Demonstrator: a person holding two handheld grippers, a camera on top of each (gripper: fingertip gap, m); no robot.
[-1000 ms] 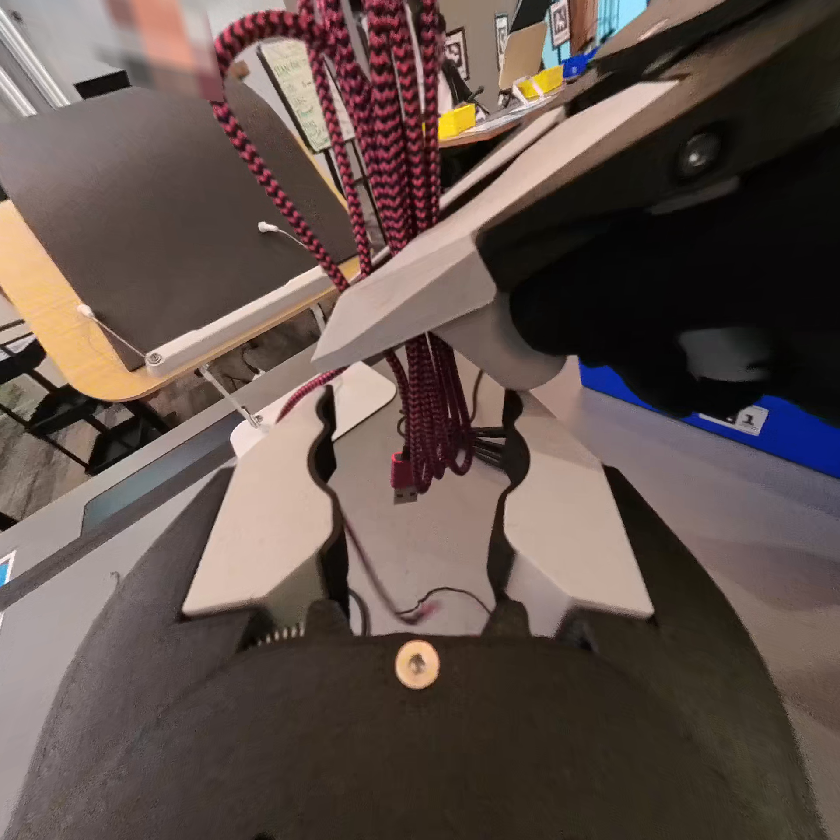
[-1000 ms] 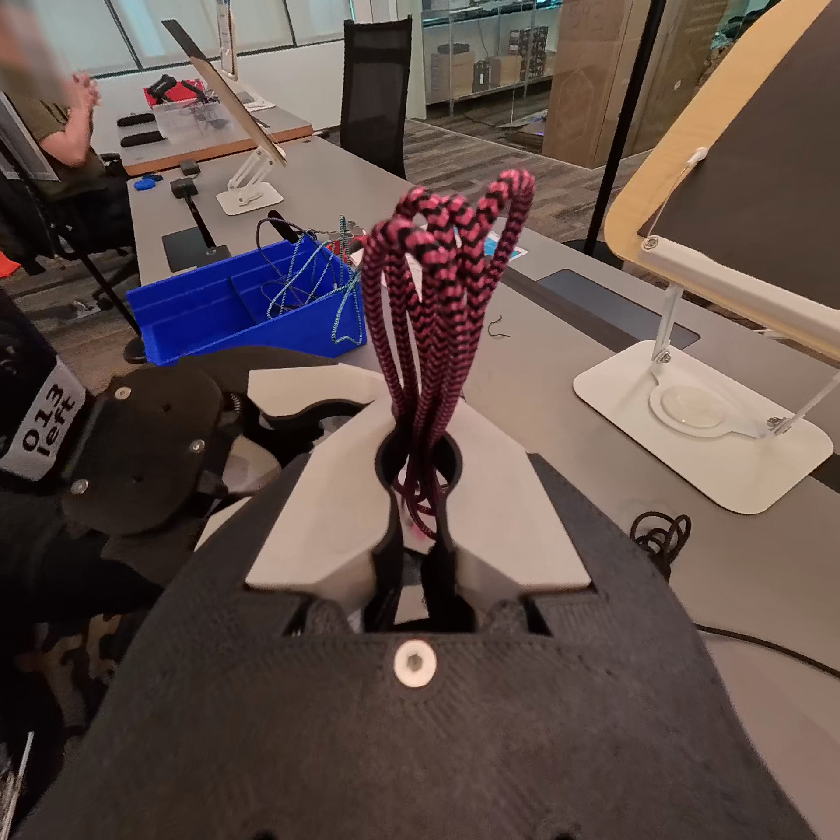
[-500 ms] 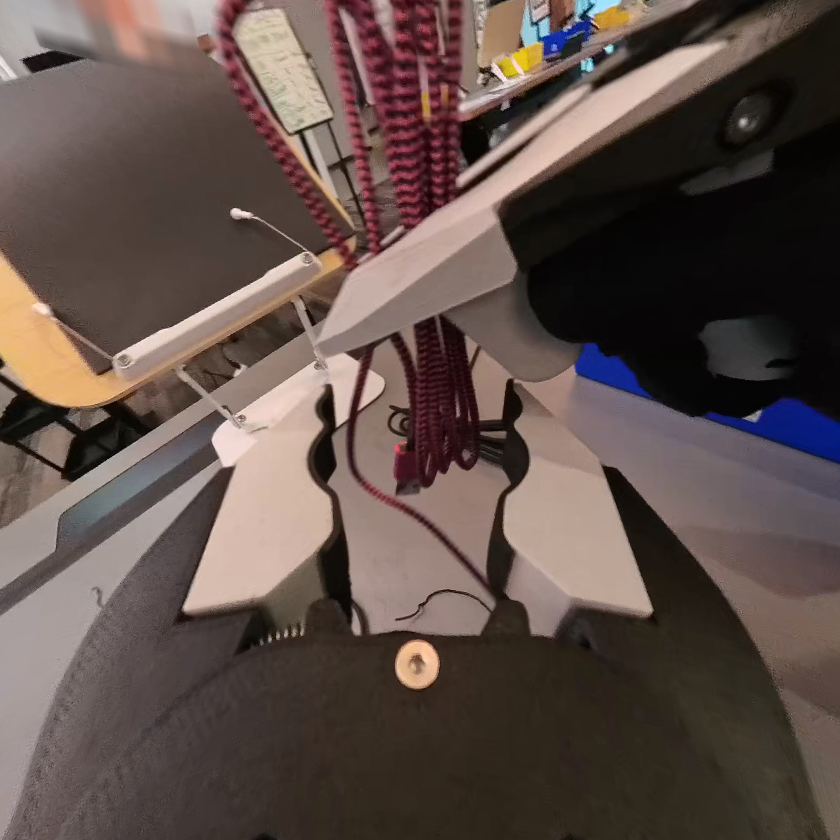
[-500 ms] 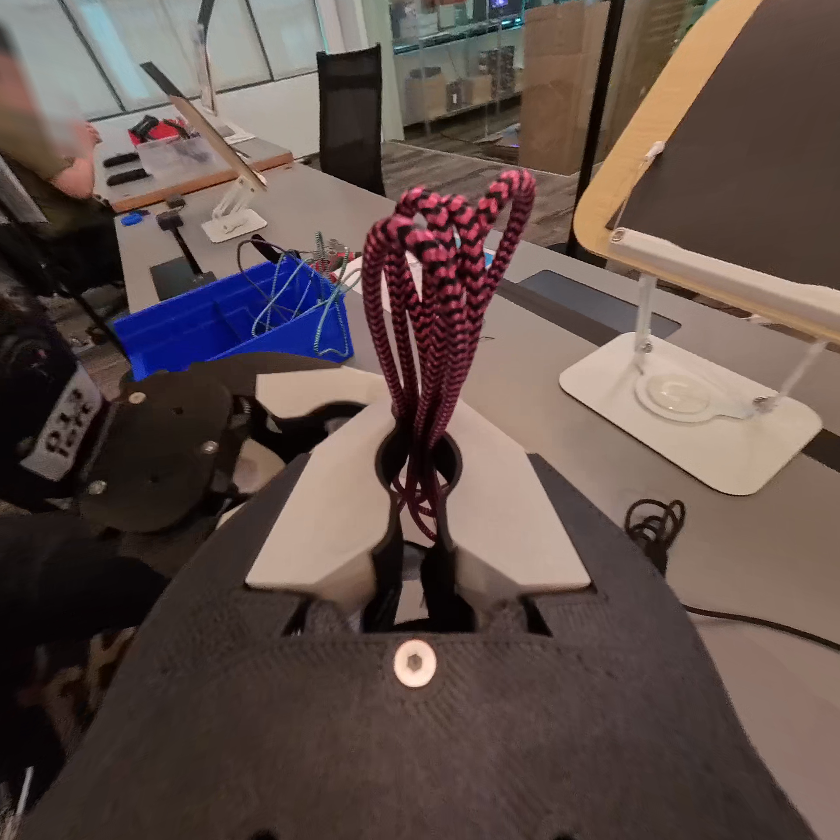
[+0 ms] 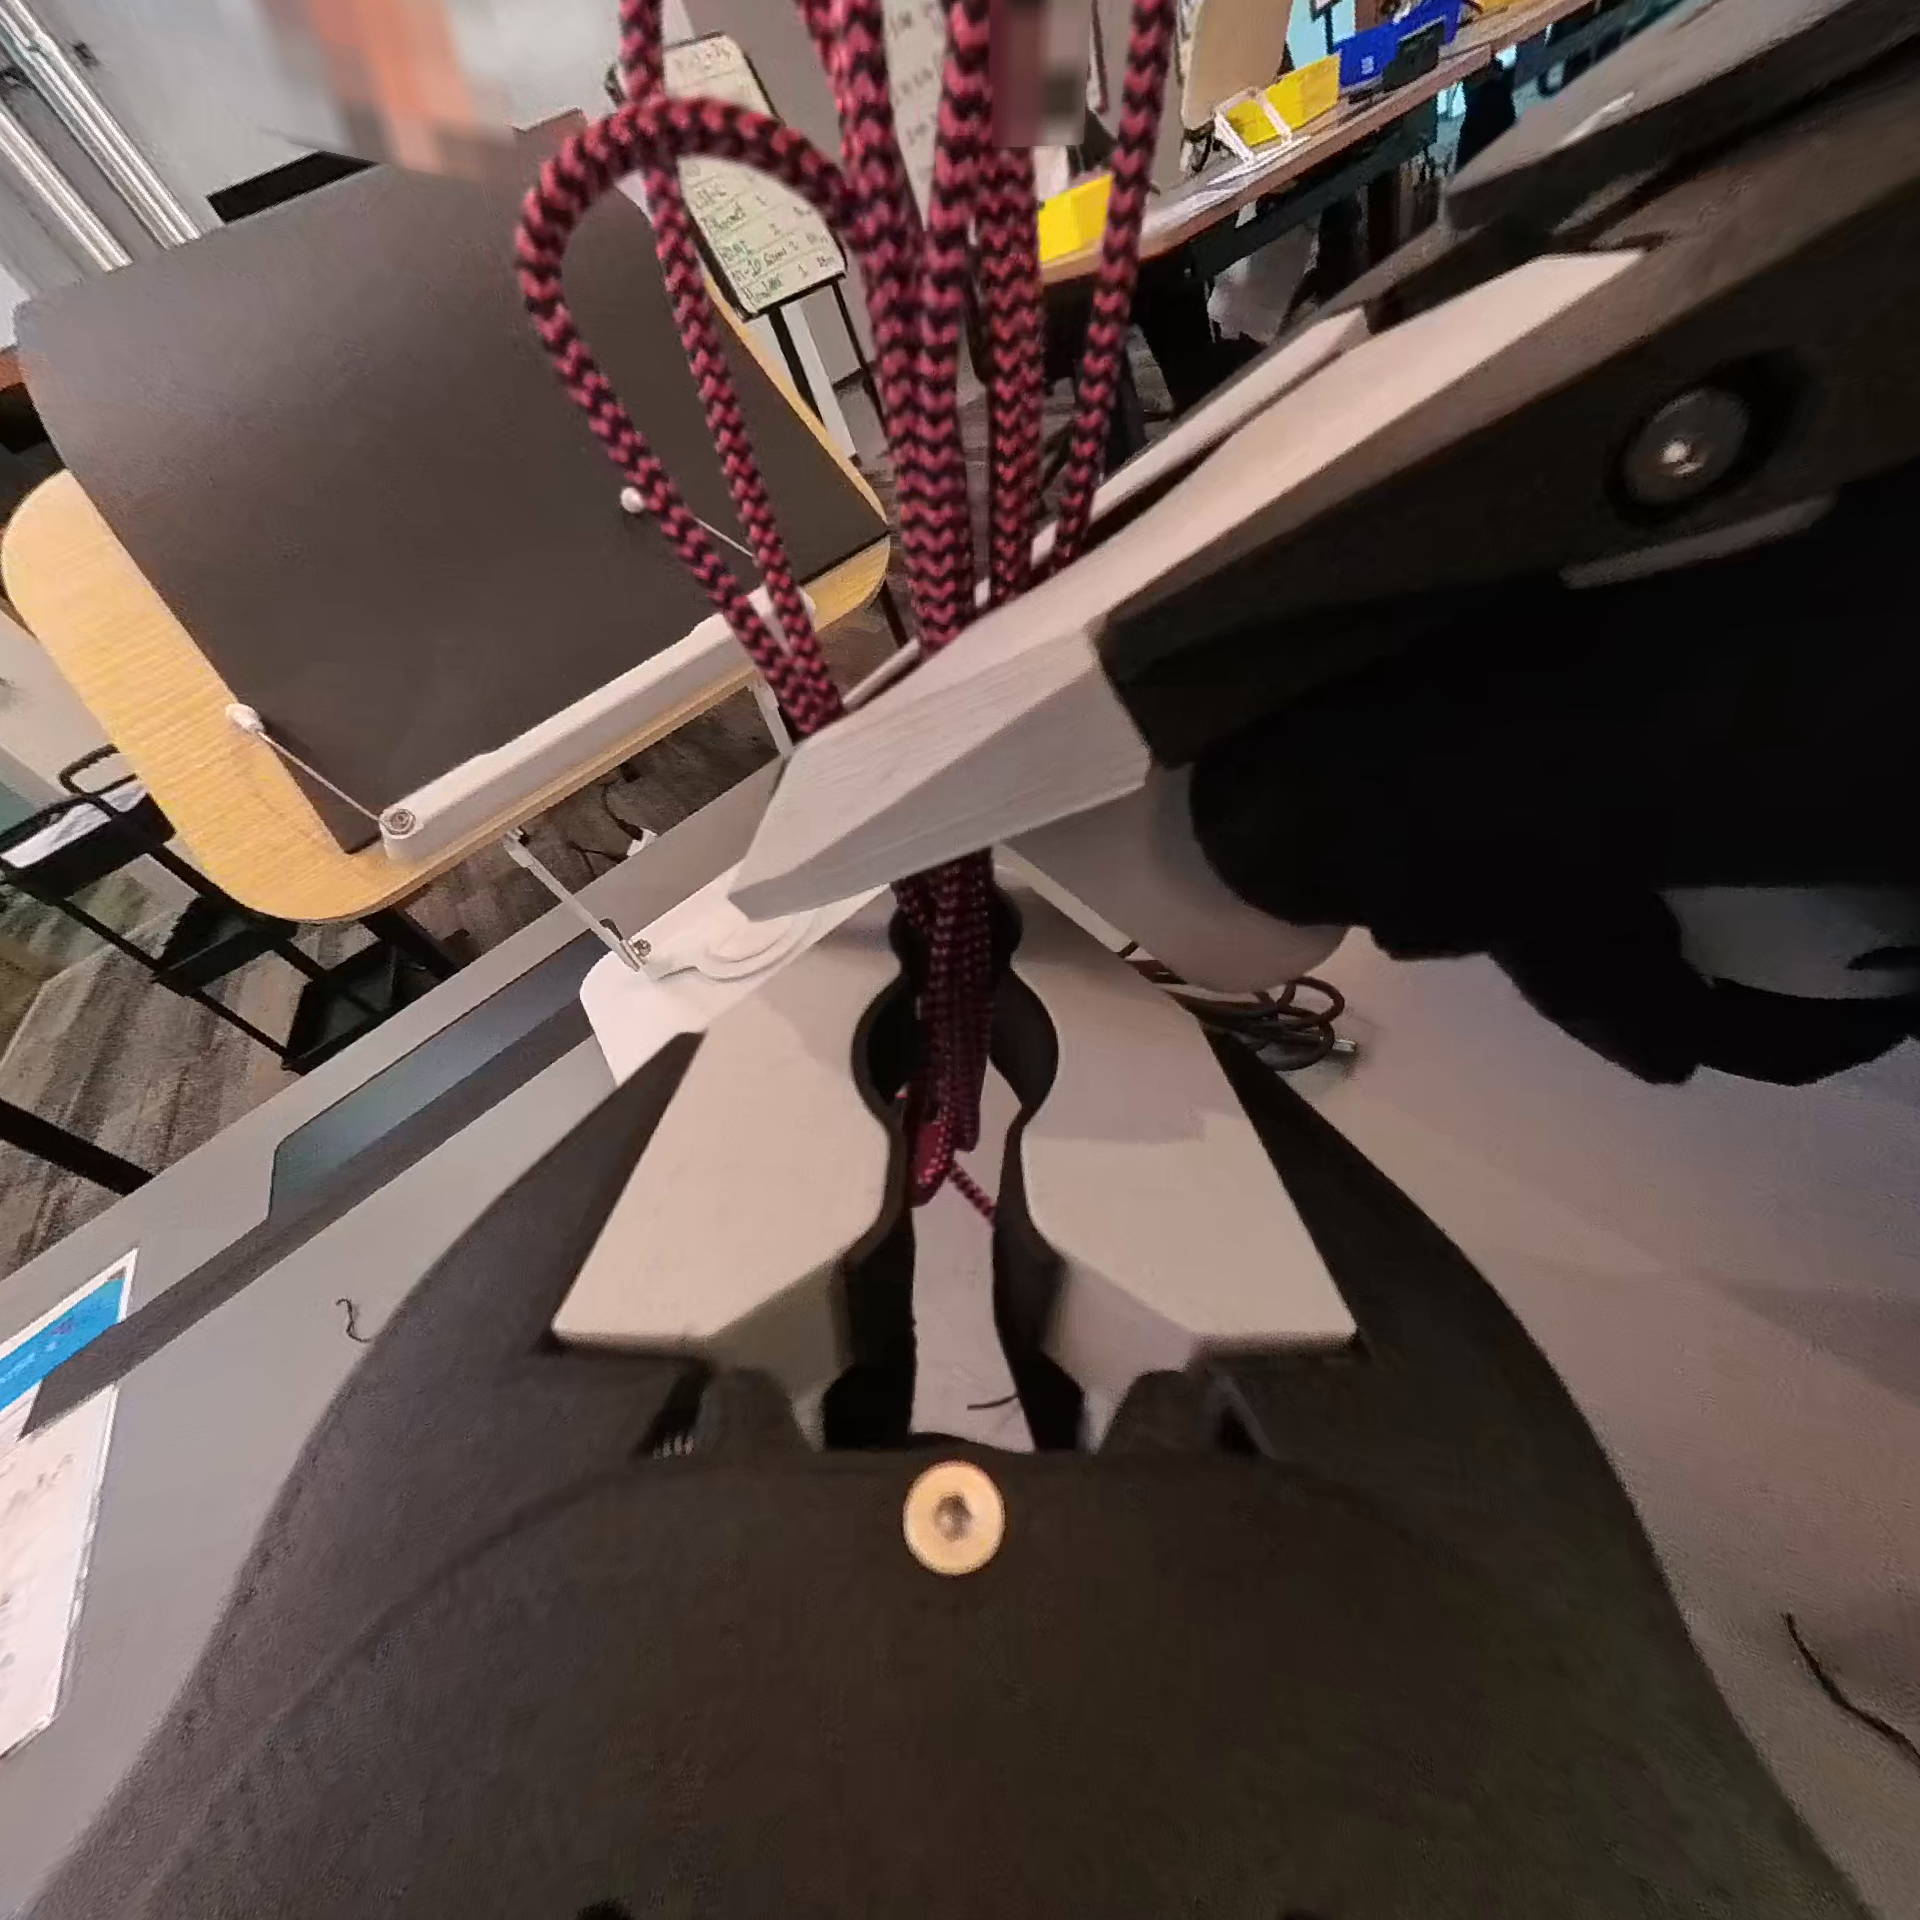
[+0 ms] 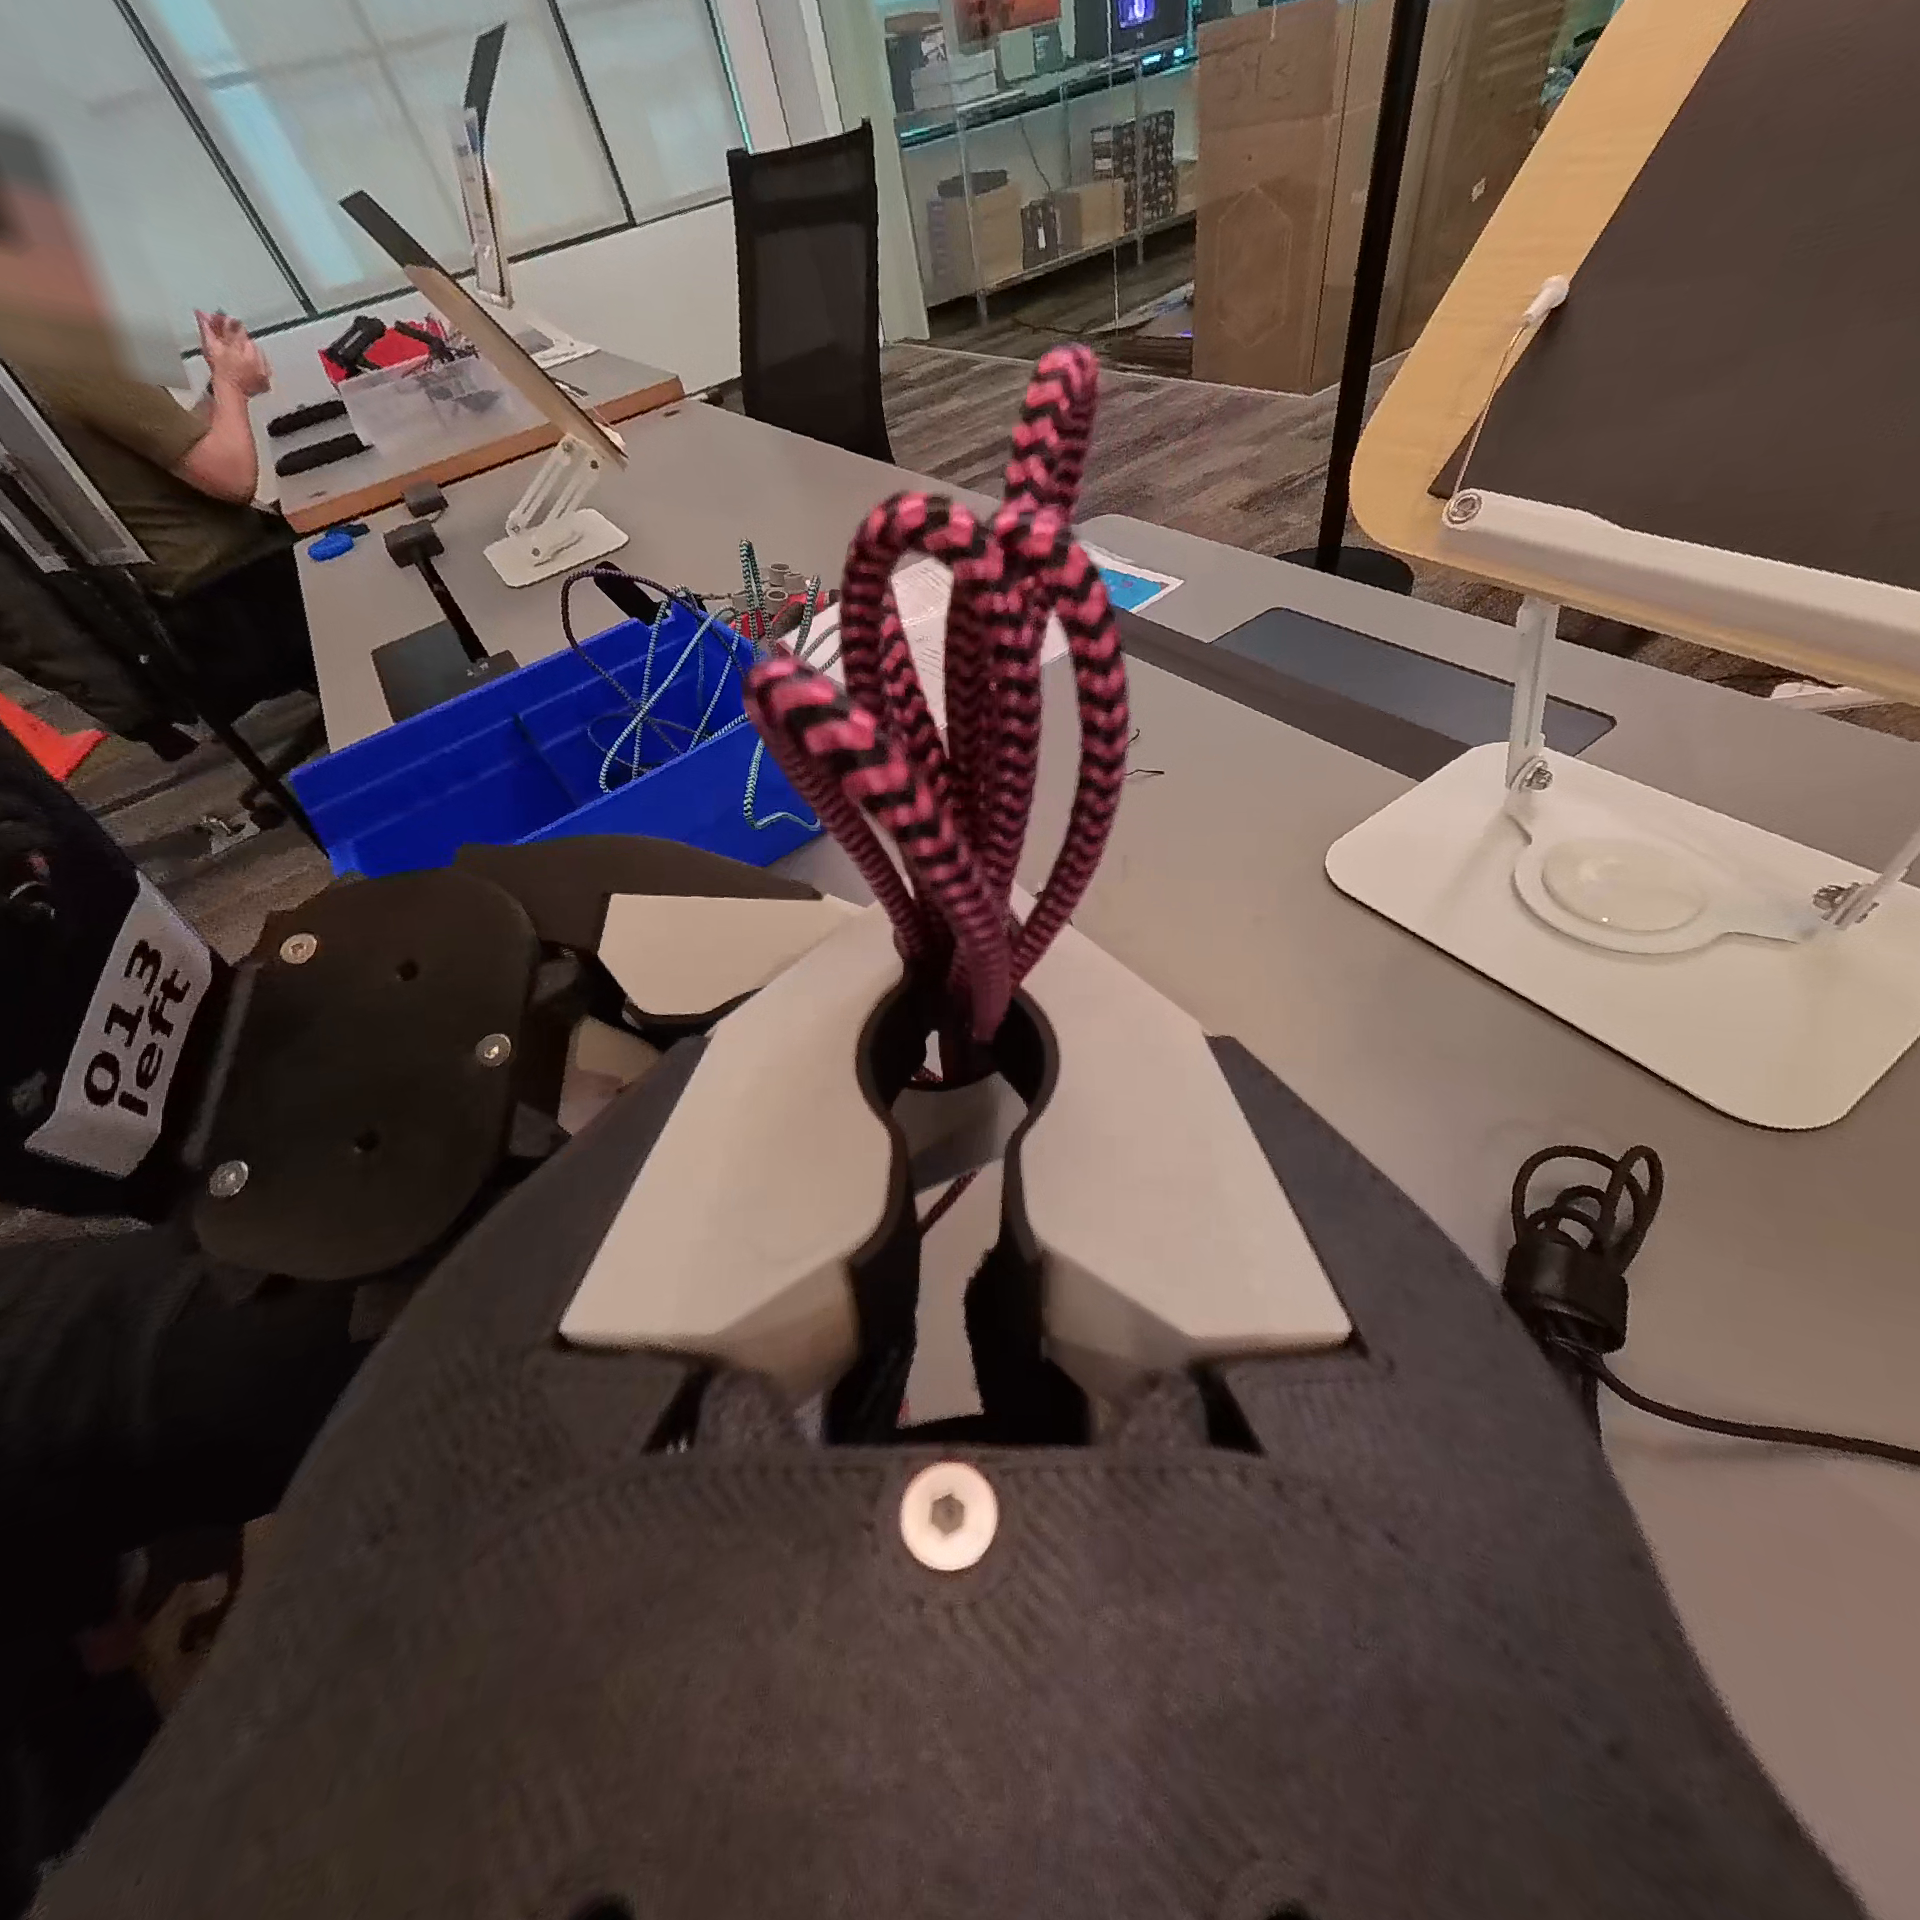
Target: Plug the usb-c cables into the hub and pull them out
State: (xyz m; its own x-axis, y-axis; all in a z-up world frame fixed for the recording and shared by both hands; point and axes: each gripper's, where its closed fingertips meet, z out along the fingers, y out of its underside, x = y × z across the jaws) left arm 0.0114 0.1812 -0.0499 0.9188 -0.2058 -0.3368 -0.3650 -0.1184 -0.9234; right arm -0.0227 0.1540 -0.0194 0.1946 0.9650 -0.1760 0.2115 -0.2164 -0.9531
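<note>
Cable bundle: a pink-and-black braided cable bundle [image 6: 977, 748] stood up out of the right gripper [image 6: 954, 1049], above the grey desk [image 6: 1299, 831].
Right gripper: its fingers were pressed around the bundle, which sat in the round notch between them.
Left gripper: the left gripper [image 5: 954, 997] was right under the right gripper, its fingers close around the hanging part of the bundle, with a thin gap left between them.
Only the left view: the low loops hung down between the left fingers.
Only the right view: a blue bin [image 6: 540, 758] behind the left gripper, a black cable coil [image 6: 1569, 1247] right of the right gripper, a white stand base [image 6: 1621, 935] behind that coil.
Writing: a white label sat on the left gripper; a whiteboard [image 5: 758, 239] with handwriting stood far behind the bundle.
</note>
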